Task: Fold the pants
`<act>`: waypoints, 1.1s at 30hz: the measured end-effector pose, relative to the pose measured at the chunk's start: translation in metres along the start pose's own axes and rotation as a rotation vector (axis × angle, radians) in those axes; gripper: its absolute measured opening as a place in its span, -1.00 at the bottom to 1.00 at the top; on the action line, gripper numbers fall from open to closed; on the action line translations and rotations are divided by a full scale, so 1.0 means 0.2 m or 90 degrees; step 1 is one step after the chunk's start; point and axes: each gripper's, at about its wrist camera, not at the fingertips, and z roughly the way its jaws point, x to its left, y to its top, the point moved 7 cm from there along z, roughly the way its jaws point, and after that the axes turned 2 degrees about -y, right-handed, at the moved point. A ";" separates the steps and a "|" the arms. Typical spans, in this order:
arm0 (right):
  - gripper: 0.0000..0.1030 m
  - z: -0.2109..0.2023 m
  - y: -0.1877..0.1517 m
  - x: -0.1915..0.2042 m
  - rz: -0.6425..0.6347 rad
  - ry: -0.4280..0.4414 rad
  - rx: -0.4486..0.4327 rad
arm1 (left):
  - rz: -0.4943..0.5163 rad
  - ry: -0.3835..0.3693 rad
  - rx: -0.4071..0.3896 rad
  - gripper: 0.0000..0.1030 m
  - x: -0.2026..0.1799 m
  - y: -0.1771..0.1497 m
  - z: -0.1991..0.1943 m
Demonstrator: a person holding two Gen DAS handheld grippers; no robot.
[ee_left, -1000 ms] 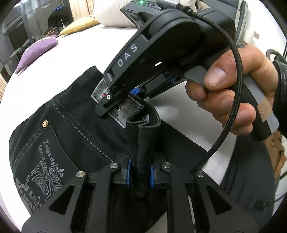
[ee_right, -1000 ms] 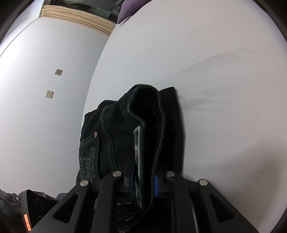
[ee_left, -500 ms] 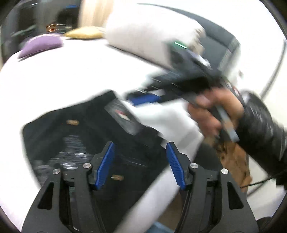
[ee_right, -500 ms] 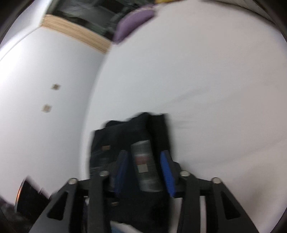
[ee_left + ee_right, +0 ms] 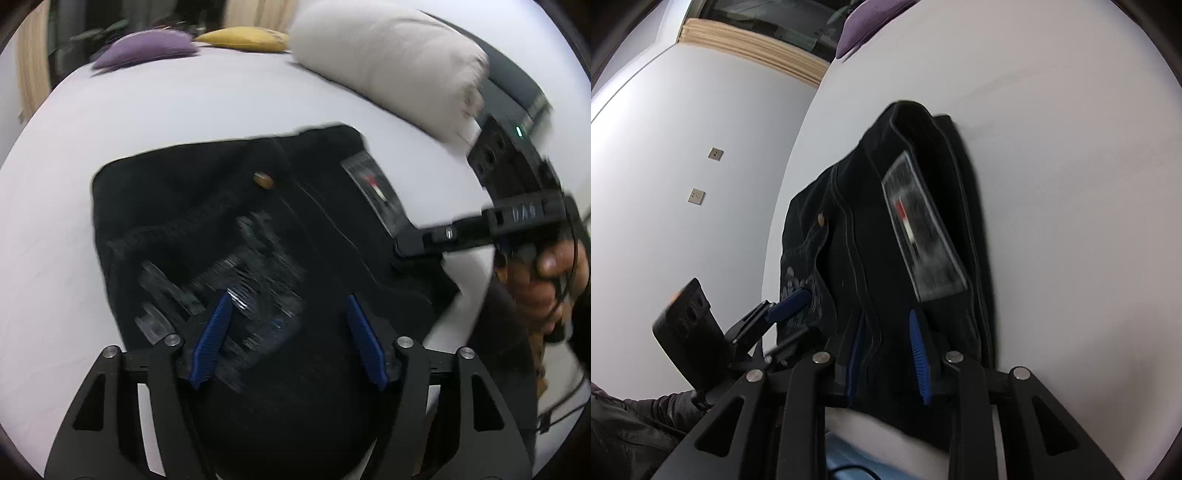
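Presently: black denim pants [image 5: 280, 236], folded into a compact bundle, lying on a white bed sheet [image 5: 155, 122].

Item detail: grey embroidered back pocket [image 5: 236, 288], brass rivet [image 5: 263, 180] and grey waistband patch with red mark [image 5: 921, 229] face up. Left gripper [image 5: 288, 343], black frame with blue pads, hovers over the pocket; its jaws have just been opening and stand spread, nothing pinched, cloth only beneath them. Right gripper [image 5: 886, 360], same make, sits at the bundle's near edge; its jaws have just been closing, and a thick fold of denim lies between the blue pads; whether they press it cannot be told. A person's hand [image 5: 554, 280] grips that tool's handle. Purple cushion [image 5: 147, 48], yellow cushion [image 5: 243, 38] and cream pillow [image 5: 388, 62] lie at the sheet's far side.
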 end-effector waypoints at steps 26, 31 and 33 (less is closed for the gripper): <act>-0.07 0.06 0.32 -0.16 0.012 -0.033 0.004 | -0.272 -0.084 0.051 0.22 0.51 0.05 0.13; -0.49 0.07 0.29 -0.12 0.004 -0.079 -0.013 | -0.266 -0.079 0.070 -0.34 0.49 0.10 0.15; -0.56 0.05 0.29 -0.07 -0.014 -0.107 -0.024 | -0.259 -0.085 0.068 -0.50 0.49 0.12 0.12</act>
